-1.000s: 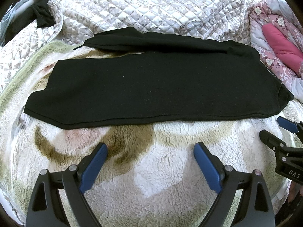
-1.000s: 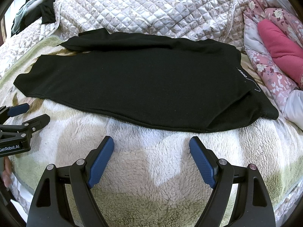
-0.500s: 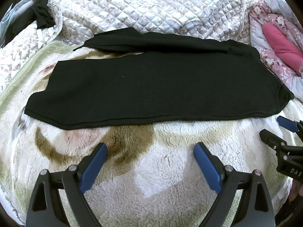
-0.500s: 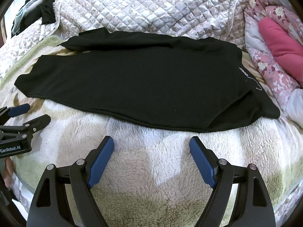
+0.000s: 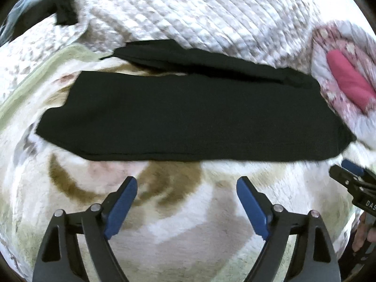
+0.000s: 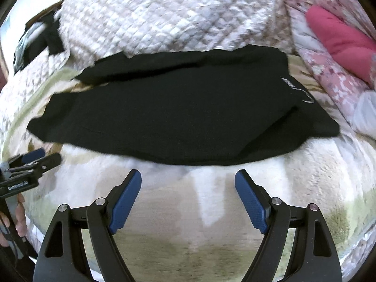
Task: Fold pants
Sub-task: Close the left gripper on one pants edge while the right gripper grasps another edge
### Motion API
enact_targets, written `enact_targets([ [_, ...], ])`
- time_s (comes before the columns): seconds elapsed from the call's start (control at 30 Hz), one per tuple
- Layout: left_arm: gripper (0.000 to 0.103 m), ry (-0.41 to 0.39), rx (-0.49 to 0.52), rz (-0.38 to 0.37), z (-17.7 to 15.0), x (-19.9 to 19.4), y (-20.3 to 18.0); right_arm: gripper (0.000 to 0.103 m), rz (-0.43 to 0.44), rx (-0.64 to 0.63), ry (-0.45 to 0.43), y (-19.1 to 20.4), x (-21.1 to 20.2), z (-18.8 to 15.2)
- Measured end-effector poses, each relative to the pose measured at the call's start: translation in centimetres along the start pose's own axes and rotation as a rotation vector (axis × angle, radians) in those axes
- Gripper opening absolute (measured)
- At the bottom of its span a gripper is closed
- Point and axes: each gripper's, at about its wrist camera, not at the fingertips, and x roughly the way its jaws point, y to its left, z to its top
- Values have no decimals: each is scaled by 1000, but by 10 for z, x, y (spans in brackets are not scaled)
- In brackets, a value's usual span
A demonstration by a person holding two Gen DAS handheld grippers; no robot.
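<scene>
Black pants (image 5: 188, 112) lie spread sideways on a fleece blanket, waistband to the right, legs to the left; the far leg (image 5: 188, 56) splits away at the back. They also show in the right wrist view (image 6: 178, 112), with a small white logo (image 6: 298, 89) near the waist. My left gripper (image 5: 186, 185) is open and empty, just short of the near hem. My right gripper (image 6: 188, 181) is open and empty, close to the near edge of the pants. Each gripper shows in the other's view, the right one (image 5: 347, 171) and the left one (image 6: 37, 159).
A quilted white bedspread (image 5: 199, 11) is bunched behind the pants. A pink floral quilt with a pink pillow (image 6: 336, 40) lies at the right. Dark clothes (image 5: 61, 7) sit at the back left. The cream and brown fleece blanket (image 5: 188, 223) covers the near side.
Both grippers have moved forward and the views shift and blur. The right gripper now sits closer to the near edge of the pants. The pants have not moved.
</scene>
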Motion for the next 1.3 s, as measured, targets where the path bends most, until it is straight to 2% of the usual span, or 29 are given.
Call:
enact_targets([
  [0.13, 88, -29, -122, 10, 8, -3, 34, 82, 10, 104, 7, -25, -1, 2],
  [0.3, 88, -22, -272, 49, 11, 7, 74, 82, 29, 255, 6, -54, 7, 15],
  [0.37, 86, -34, -342, 18, 14, 13, 91, 81, 49, 329, 3, -69, 12, 21],
  [0.5, 86, -70, -358, 16, 22, 18, 90, 69, 79, 452, -16, -95, 19, 29],
  [0.7, 86, -84, -337, 54, 34, 27, 87, 42, 45, 495, -47, -110, 24, 40],
  [0.73, 82, -87, -335, 59, 38, 29, 87, 34, 32, 492, -49, -110, 26, 41],
  [0.77, 70, -81, -334, 75, 40, 31, 87, 27, 20, 492, -49, -112, 27, 42],
  [0.8, 62, -77, -335, 88, 41, 32, 88, 16, 17, 499, -51, -114, 28, 42],
  [0.87, 26, -58, -369, 109, 43, 37, 95, 10, 34, 522, -56, -119, 28, 41],
  [0.9, 18, -56, -397, 116, 42, 37, 102, 8, 38, 524, -60, -119, 27, 41],
  [0.93, 6, -55, -417, 123, 42, 37, 106, 6, 43, 524, -66, -119, 25, 42],
  [1.0, 5, -59, -440, 120, 41, 34, 112, 5, 54, 522, -94, -119, 17, 44],
  [1.1, 4, -95, -409, 144, 44, 19, 104, 4, 77, 520, -121, -117, 2, 47],
  [1.3, 4, -147, -371, 111, 39, -36, 96, 2, 66, 511, -133, -119, -47, 30],
])
